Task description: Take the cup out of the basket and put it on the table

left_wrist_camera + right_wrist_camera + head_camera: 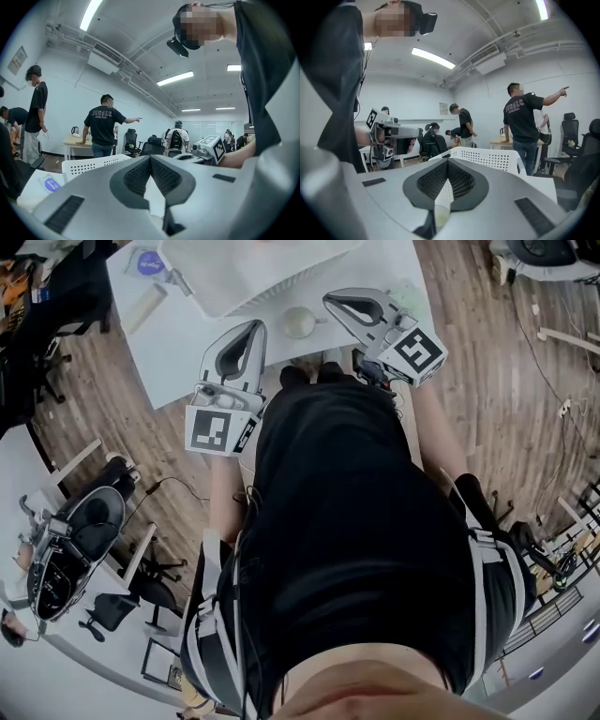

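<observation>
White table (pixel 178 343) w/ basket (pixel 234 282), wood floor (pixel 497 390); left gripper (pixel 257 326) & right gripper (pixel 330 300) fingers pressed together, empty.

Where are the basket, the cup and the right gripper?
basket (pixel 487 159): right gripper view, perforated side wall.
cup (pixel 300 322): head view, its pale rounded body.
right gripper (pixel 330 300): head view, its jaw tips.

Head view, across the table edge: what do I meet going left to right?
Blue-labelled card → left gripper → pale round thing, perhaps the cup → right gripper. The basket spans most of these, so it is left out.
</observation>
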Motion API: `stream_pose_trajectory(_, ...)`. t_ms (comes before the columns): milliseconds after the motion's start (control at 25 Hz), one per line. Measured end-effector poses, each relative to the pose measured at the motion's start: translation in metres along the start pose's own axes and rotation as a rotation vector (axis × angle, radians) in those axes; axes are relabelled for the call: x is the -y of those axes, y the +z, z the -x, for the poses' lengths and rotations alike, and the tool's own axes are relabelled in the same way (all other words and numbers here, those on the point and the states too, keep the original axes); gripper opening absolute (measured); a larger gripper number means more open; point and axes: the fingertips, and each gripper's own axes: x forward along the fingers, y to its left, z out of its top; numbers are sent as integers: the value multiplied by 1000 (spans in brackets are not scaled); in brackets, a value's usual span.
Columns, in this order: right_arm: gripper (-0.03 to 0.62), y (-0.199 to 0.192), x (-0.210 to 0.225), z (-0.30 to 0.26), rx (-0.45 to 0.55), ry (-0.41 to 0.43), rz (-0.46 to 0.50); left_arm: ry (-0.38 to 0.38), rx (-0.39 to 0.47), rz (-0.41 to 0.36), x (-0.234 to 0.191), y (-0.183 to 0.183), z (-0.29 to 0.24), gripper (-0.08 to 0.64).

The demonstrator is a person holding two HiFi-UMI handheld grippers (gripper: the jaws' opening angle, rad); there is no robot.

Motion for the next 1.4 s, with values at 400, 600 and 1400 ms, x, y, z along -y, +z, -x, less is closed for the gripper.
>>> stream_pose_trajectory(400,18,9,7,29,50,-51,-10,-9,-13,-31,13,1,-8,18)
stream_pose_trajectory(600,18,14,6,28,60,-46,-10,1,11,-17,11,4,-8,18)
stream_pose_trajectory(1400,20,40,35,-31,-8,-57,106,24,-23,-27,-20,1,3,18)
